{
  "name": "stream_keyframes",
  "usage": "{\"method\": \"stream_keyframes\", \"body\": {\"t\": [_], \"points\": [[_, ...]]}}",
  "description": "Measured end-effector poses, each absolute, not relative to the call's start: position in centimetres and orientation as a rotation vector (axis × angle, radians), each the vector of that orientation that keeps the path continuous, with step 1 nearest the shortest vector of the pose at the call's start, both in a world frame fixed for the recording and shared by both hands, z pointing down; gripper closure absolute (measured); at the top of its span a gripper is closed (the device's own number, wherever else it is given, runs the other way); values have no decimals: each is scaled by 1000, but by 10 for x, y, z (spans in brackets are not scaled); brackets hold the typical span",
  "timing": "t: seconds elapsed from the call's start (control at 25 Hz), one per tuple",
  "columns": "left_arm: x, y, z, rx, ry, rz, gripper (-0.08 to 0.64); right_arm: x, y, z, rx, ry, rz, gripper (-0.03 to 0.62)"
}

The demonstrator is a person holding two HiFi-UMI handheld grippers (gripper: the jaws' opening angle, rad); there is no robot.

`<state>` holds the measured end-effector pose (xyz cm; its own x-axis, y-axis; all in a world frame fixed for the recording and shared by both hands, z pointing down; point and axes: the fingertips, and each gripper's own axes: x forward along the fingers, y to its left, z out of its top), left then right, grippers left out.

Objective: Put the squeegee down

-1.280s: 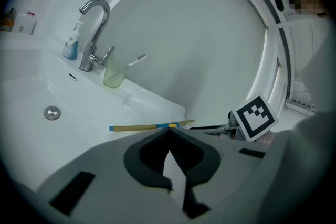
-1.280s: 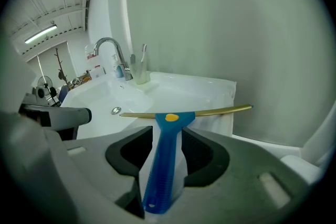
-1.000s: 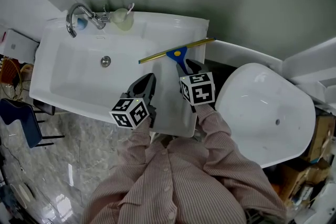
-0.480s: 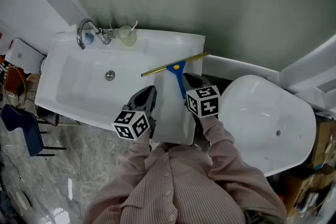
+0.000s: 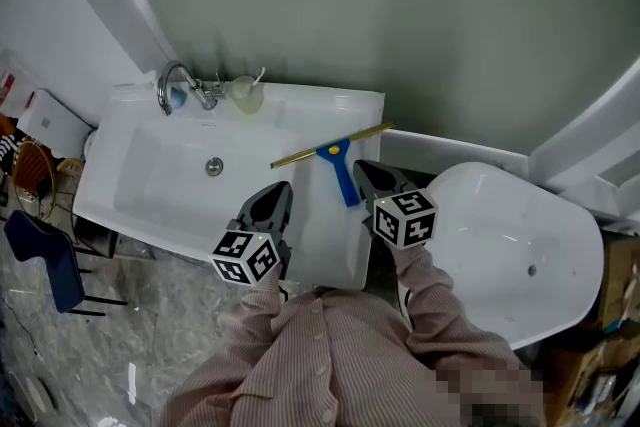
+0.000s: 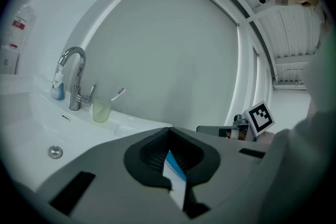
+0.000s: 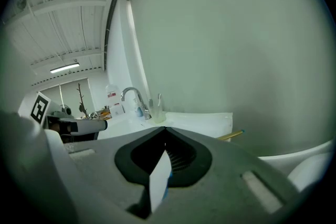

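Sink top [image 5: 300,120], right end by back edge: squeegee [image 5: 342,177] lying flat, released. Left gripper [image 5: 277,188], right gripper [image 5: 363,166] both clamped together on nothing. Likely done; next, backing clear.

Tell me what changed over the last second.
The right gripper, open at the squeegee handle before, has shut empty just right of it. The squeegee stayed flat on the sink ledge, and the left gripper stayed shut and empty.
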<state>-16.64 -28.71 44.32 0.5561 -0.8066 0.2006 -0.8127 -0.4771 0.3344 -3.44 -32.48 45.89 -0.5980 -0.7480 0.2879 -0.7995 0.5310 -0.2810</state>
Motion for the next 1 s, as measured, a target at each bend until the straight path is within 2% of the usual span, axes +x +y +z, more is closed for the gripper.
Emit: {"method": "stream_keyframes", "body": {"t": [1.0], "points": [[-196, -269, 407, 2470, -1528, -2, 558, -5, -304, 408, 1389, -2796, 495, 588]]}}
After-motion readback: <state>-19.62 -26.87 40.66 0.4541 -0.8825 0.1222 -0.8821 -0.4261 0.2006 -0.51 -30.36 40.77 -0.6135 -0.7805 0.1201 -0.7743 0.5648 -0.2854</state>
